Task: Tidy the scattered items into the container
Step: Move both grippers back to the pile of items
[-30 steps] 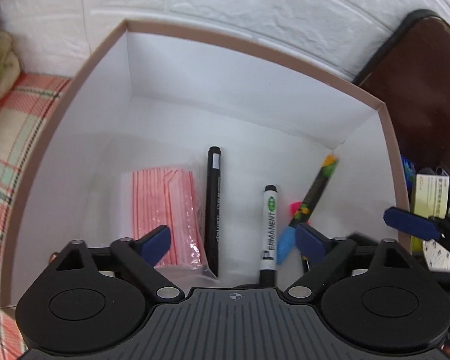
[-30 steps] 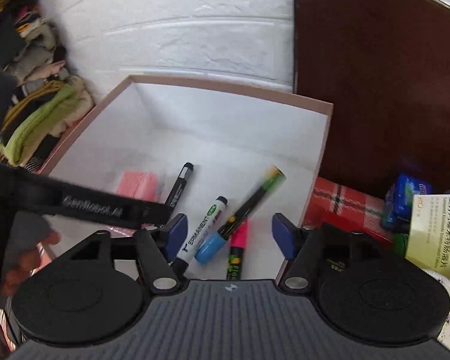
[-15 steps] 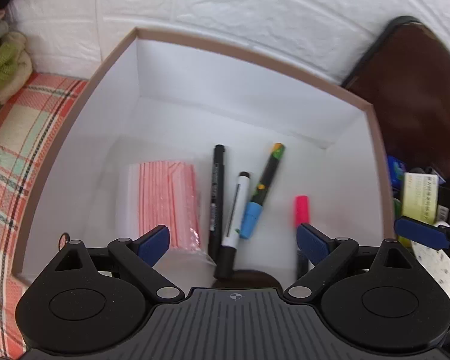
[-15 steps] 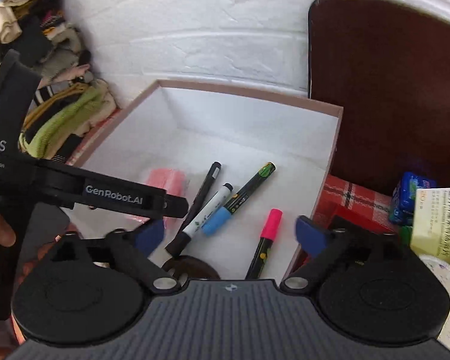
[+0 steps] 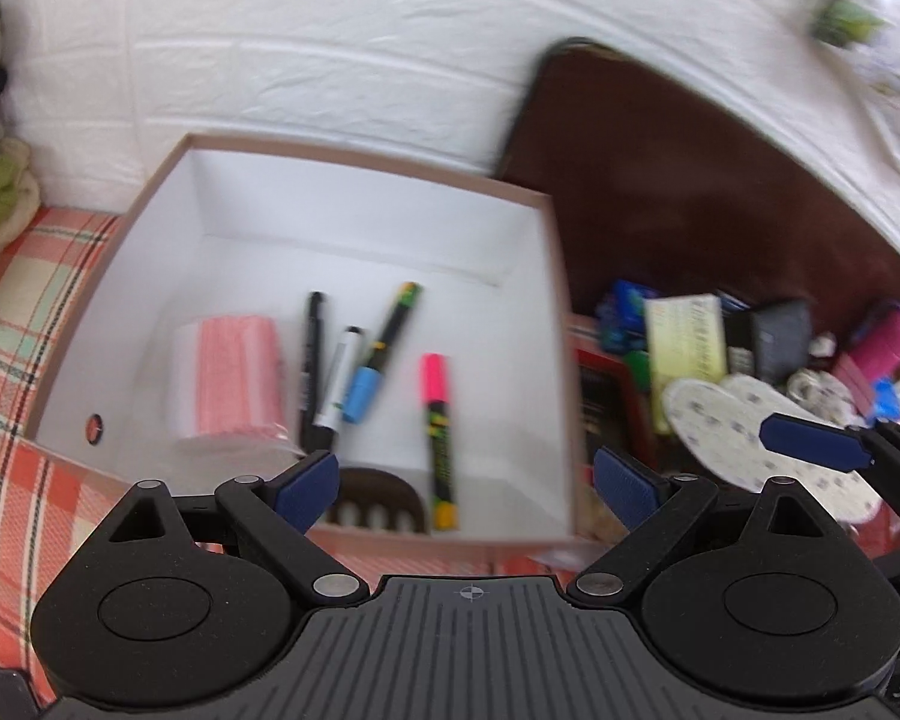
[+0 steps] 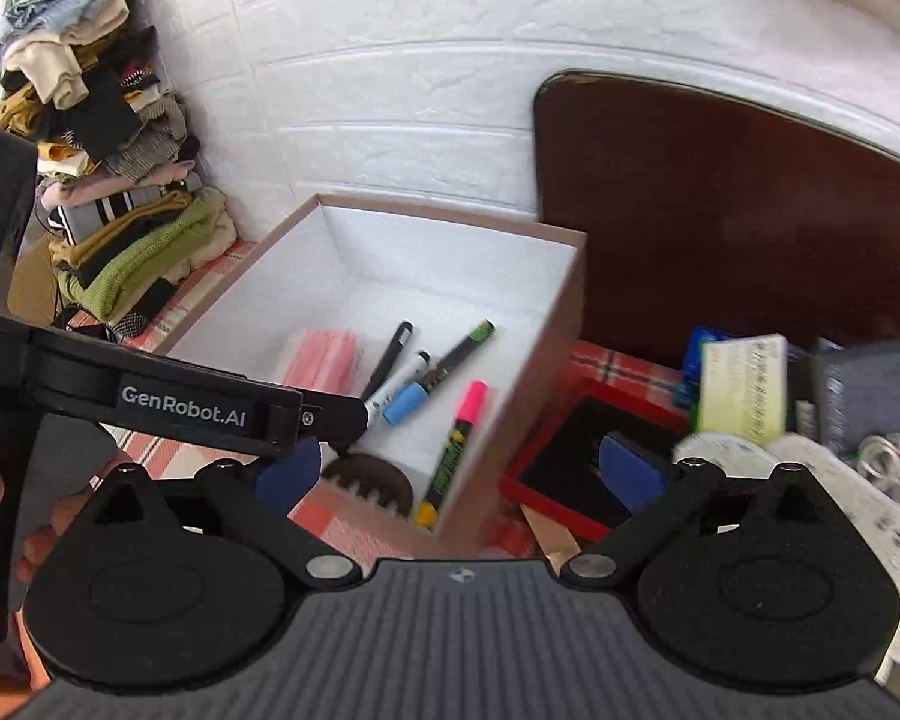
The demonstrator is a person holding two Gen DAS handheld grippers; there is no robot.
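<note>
A white box with a brown rim (image 5: 561, 312) (image 6: 576, 276) stands on the plaid cloth. In it lie a pink packet (image 5: 234, 378) (image 6: 324, 360), a black pen (image 5: 313, 360), a white marker (image 5: 341, 384), a blue-capped marker (image 5: 384, 354) (image 6: 444, 372), a pink-capped marker (image 5: 437, 432) (image 6: 459, 438) and a brown comb (image 5: 378, 495) (image 6: 369, 480). My left gripper (image 5: 465, 483) is open and empty above the box's near wall. My right gripper (image 6: 462, 471) is open and empty by the box's near right corner.
Right of the box lies a pile: a red-framed black board (image 6: 588, 462), a yellow-green card (image 5: 684, 342) (image 6: 744, 390), a blue packet (image 5: 624, 312), a floral white cloth (image 5: 744, 438), a magenta case (image 5: 888, 342). Folded clothes (image 6: 120, 180) stack at the left. A dark board (image 6: 750, 210) leans on the wall.
Both grippers have pulled back and up from the box, so more of the wall and the pile at the right shows. The markers inside have shifted and spread apart.
</note>
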